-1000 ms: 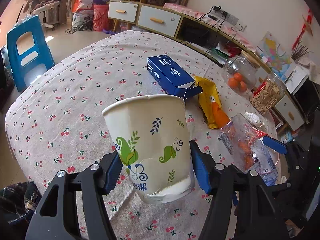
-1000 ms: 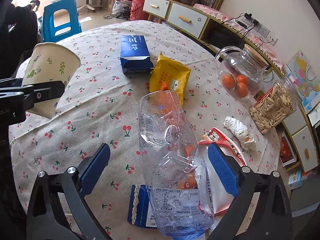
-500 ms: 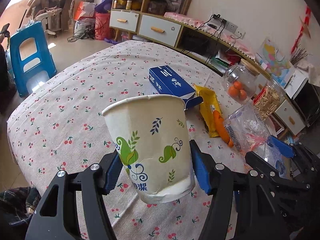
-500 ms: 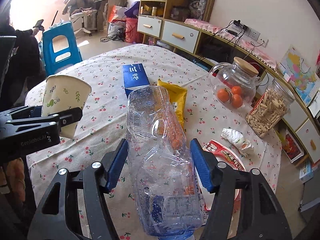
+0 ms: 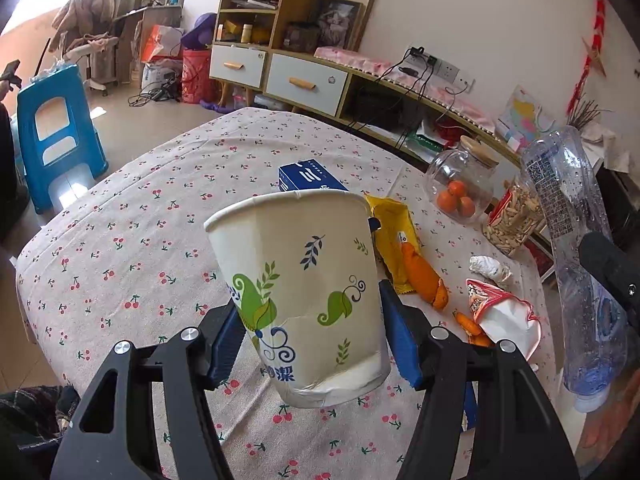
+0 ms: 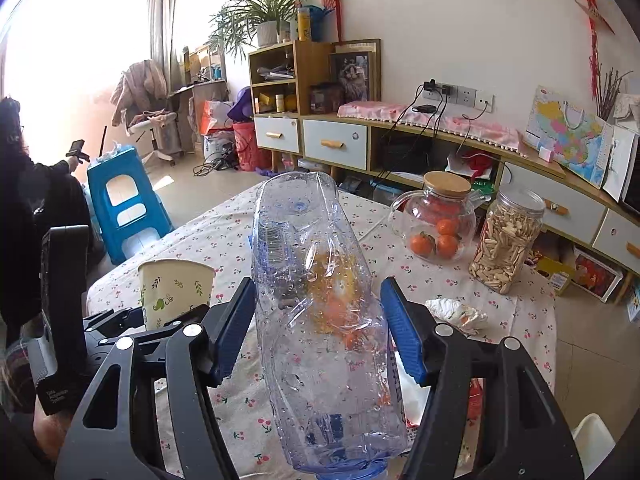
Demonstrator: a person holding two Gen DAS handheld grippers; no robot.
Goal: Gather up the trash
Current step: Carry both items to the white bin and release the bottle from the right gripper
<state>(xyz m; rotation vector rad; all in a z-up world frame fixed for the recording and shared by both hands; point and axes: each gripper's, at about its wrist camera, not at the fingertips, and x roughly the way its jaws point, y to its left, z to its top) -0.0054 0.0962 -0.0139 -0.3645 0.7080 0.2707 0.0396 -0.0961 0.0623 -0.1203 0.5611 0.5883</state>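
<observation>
The left gripper [image 5: 312, 344] fingers clamp the cup [image 5: 304, 292]; right gripper [image 6: 318, 328] fingers have just closed on the bottle [image 6: 320, 320], mouth down, above the worktop's [image 5: 160, 216] near edge.

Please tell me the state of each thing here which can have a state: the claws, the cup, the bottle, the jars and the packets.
Left claw: shut on the paper cup.
Paper cup: held tilted, dented near its base.
Right claw: shut on the plastic bottle.
Plastic bottle: crushed, held cap down.
Glass jar of oranges: closed with a wooden lid.
Jar of seeds: closed.
Red packet: torn open.
</observation>
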